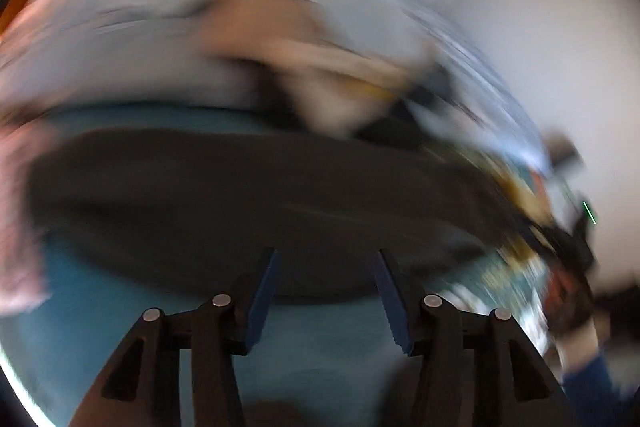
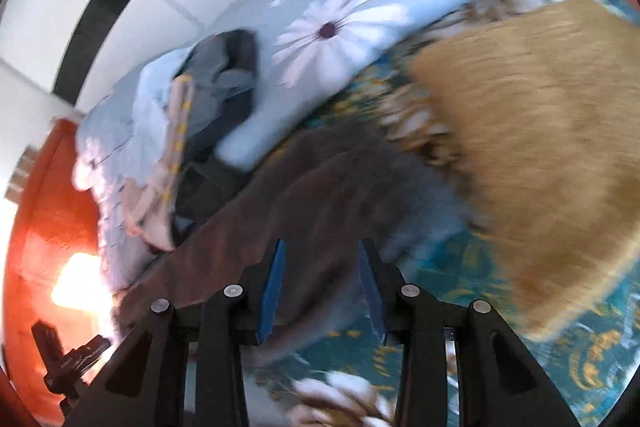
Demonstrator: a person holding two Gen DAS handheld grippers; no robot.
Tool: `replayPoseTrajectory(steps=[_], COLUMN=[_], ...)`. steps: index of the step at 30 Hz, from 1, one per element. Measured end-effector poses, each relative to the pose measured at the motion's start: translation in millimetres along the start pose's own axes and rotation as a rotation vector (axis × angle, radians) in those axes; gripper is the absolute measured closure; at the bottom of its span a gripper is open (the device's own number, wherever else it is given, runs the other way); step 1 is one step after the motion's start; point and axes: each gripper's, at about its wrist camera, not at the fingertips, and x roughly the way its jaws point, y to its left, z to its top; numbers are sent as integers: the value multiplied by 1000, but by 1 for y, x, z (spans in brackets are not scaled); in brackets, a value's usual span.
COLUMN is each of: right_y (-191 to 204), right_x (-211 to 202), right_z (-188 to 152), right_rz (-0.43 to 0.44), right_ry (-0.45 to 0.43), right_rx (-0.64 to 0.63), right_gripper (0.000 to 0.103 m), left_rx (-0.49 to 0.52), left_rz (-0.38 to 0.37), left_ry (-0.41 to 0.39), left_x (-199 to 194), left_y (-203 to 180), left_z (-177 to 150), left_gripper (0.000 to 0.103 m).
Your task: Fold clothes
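Observation:
A dark brown garment [image 1: 240, 195] lies spread on the teal bedspread [image 1: 120, 327], blurred by motion. My left gripper [image 1: 326, 259] hangs open just above its near edge, nothing between the blue pads [image 1: 264, 291]. In the right wrist view the same dark garment [image 2: 320, 195] runs diagonally under my right gripper [image 2: 322, 251], which is also open and empty. A mustard-yellow fuzzy cloth [image 2: 540, 147] lies to the right of it. A heap of grey and pink clothes [image 2: 216, 99] sits further back on the left.
A pale blue quilt with daisy print [image 2: 340, 19] is bunched along the back of the bed. An orange floor [image 2: 48, 207] and a black stand [image 2: 64, 359] show at left. A pink cloth [image 1: 20, 227] sits at the left edge. A person's blue sleeve [image 1: 592, 383] appears lower right.

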Motion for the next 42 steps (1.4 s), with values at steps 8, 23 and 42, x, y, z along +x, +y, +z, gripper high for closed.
replayPoseTrajectory(steps=[8, 23, 42], right_y=[-28, -21, -33], right_x=[32, 9, 13], right_z=[3, 5, 11], right_rz=[-42, 2, 4], right_ry=[99, 62, 68], right_rx=[-37, -55, -4], right_gripper=[70, 67, 67], left_rx=[328, 414, 418], left_rz=[-5, 117, -245], left_ry=[219, 184, 313], left_x=[101, 184, 141], left_y=[-99, -122, -127], left_z=[-18, -14, -19], left_gripper=[47, 44, 89])
